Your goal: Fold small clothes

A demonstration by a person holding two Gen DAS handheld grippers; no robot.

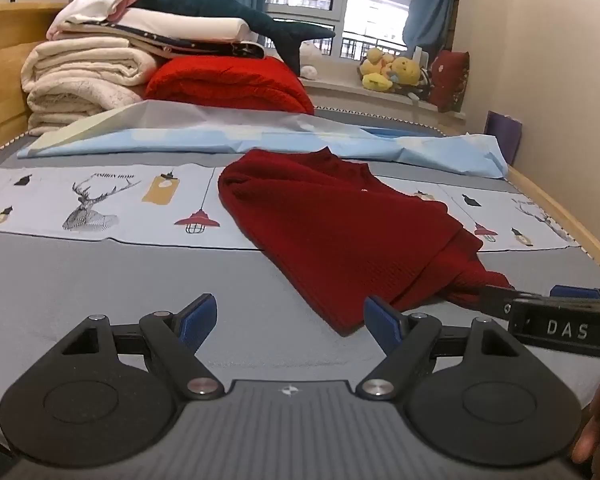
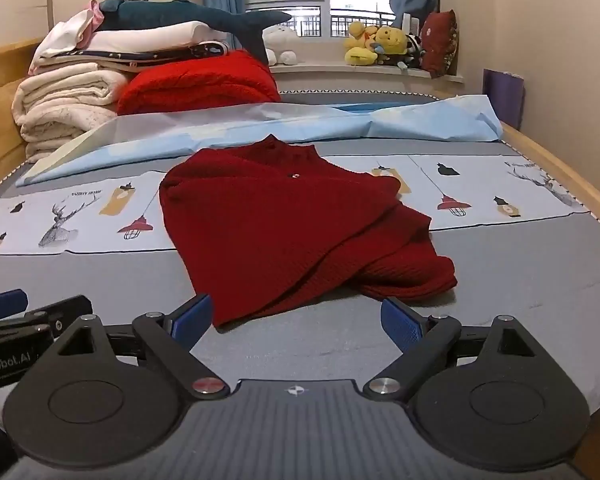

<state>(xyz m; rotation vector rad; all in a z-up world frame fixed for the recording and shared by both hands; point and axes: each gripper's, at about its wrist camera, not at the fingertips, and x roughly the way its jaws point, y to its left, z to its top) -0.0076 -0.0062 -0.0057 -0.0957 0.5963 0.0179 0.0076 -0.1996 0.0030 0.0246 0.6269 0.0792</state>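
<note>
Dark red sweater (image 2: 284, 224) lying crumpled on the bed (image 2: 520, 280), both hand-held grippers empty.

The left hand-held gripper (image 1: 290, 320) and right hand-held gripper (image 2: 296, 320) hover just short of the sweater's near hem, blue pads spread wide apart (nothing between them). Folded blankets (image 1: 84, 76) are stacked at the bed's far left.

The left claw (image 1: 288, 322) points downward with its jaws wide apart and nothing between the blue pads (image 1: 198, 316). The right claw (image 2: 296, 322) is just beside it, tilted down the same way, jaws also wide apart, pads (image 2: 400, 324) touching nothing.
</note>
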